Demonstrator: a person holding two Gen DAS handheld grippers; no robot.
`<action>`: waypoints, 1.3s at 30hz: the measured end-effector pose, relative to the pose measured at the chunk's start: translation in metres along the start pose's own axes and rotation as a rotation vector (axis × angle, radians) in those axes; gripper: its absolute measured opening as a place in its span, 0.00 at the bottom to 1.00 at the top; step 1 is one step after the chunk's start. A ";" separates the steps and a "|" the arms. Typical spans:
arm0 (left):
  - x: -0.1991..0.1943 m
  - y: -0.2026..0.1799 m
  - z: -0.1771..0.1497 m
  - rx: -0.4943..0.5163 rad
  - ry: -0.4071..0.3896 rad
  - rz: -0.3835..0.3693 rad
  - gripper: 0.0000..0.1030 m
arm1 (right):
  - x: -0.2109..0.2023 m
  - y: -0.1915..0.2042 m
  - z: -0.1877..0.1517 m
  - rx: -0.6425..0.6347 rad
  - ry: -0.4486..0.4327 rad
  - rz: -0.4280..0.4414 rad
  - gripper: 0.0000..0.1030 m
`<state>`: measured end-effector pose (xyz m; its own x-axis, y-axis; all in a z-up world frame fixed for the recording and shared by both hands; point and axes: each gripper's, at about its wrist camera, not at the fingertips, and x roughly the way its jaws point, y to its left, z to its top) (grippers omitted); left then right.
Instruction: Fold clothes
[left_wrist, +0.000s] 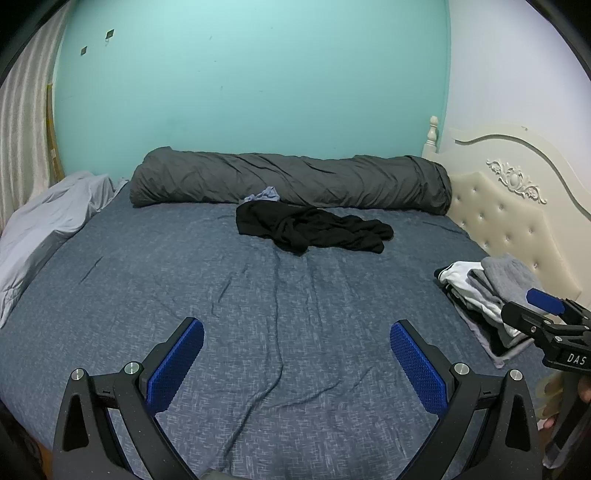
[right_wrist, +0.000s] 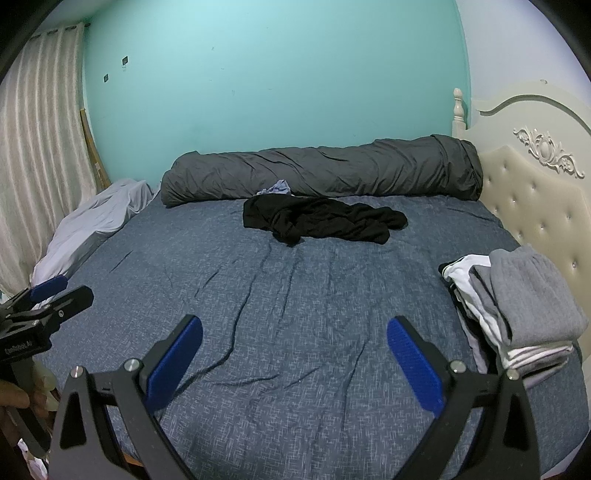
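Note:
A crumpled black garment (left_wrist: 314, 227) (right_wrist: 321, 219) lies unfolded at the far side of the bed, just in front of the rolled grey duvet. A small light-blue cloth (left_wrist: 264, 194) (right_wrist: 275, 188) peeks out behind it. A pile of folded grey, white and black clothes (left_wrist: 491, 295) (right_wrist: 517, 310) sits at the right edge by the headboard. My left gripper (left_wrist: 295, 354) hovers open over the near sheet, holding nothing. My right gripper (right_wrist: 293, 354) is open too, equally empty, well short of the black garment. Each gripper shows at the edge of the other's view.
A blue-grey patterned sheet (left_wrist: 258, 302) covers the bed. The rolled dark grey duvet (left_wrist: 291, 181) lies along the teal wall. A pale grey pillow (left_wrist: 40, 225) sits at the left, a cream tufted headboard (left_wrist: 517, 206) at the right, a curtain (right_wrist: 40, 147) far left.

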<state>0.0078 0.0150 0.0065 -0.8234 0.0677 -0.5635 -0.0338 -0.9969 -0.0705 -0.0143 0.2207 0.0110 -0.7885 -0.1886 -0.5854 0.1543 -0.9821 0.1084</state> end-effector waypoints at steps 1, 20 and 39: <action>0.000 0.000 0.000 0.001 0.000 0.000 1.00 | 0.000 0.000 0.000 0.001 0.000 -0.001 0.98; 0.004 -0.001 0.003 0.000 0.005 -0.003 1.00 | 0.002 -0.005 0.000 0.008 0.005 -0.004 0.98; 0.026 0.003 0.002 -0.014 0.023 -0.003 1.00 | 0.019 -0.012 -0.001 0.022 0.020 -0.010 0.98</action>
<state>-0.0151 0.0133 -0.0066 -0.8100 0.0713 -0.5821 -0.0278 -0.9961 -0.0834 -0.0302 0.2294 -0.0026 -0.7776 -0.1790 -0.6028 0.1336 -0.9838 0.1198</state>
